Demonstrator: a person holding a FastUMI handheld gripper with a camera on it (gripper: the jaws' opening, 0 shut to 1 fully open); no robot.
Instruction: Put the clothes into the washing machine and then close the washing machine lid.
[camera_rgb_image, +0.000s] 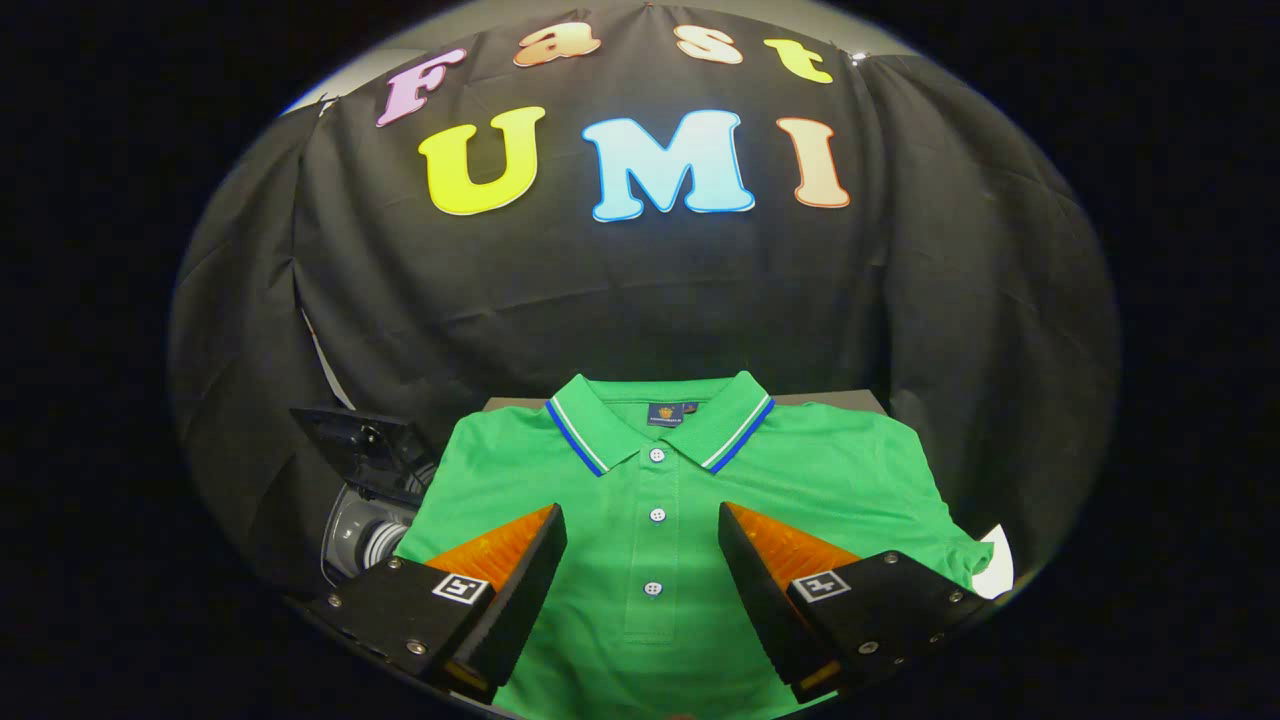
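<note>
From the gripper view, a green polo shirt (660, 500) is seen laid flat on a table (830, 398), collar pointing away. The gripper (642, 545) is held wide open above it, nothing grasped, with the button placket between the fingers. The washing machine (370, 500) is tucked just beside the shirt, lid up. Soft, light, floppy fabric is expected, so a pinched-up fold near the middle would probably be best
</note>
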